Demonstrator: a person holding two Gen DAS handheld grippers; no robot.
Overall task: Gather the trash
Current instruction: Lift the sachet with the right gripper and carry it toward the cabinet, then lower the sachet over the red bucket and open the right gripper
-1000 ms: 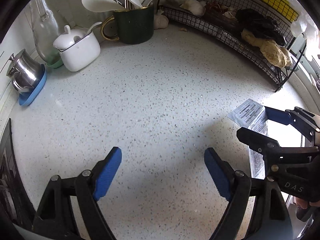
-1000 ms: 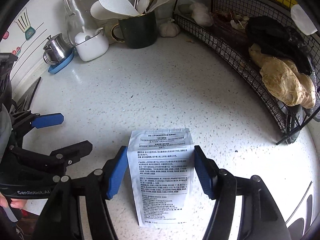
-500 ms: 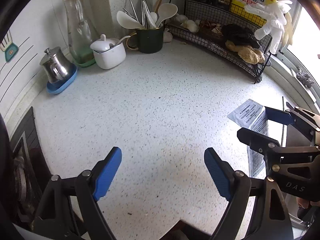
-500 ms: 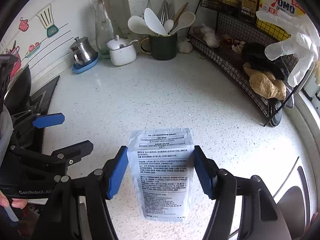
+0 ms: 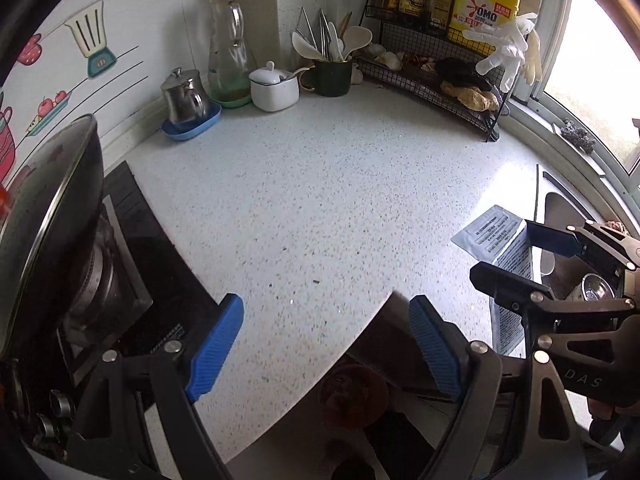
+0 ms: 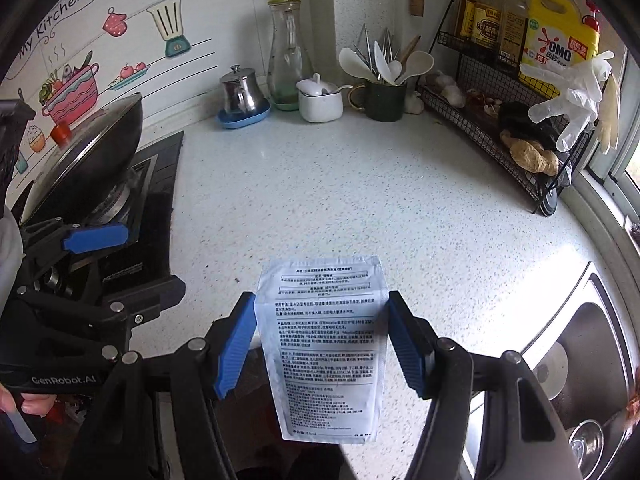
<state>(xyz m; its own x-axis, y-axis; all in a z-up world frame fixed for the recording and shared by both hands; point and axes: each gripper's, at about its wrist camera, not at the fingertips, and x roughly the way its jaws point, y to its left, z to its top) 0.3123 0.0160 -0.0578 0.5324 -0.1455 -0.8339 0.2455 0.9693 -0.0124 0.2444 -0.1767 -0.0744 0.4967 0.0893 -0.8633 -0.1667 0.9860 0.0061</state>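
- The right gripper has its jaws clamped on the side edges of the pouch, so it hangs flat and printed side up.
- The pouch is above the worktop edge, beside the sink, probably for carrying to a bin.
- The left gripper has open, empty jaws, on the pouch's stove side.

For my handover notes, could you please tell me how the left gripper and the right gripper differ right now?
The right gripper is shut on the white printed pouch; the left gripper holds nothing. The left's jaws stand wider apart than the right's. Both have blue pads and hang over the countertop's front edge.
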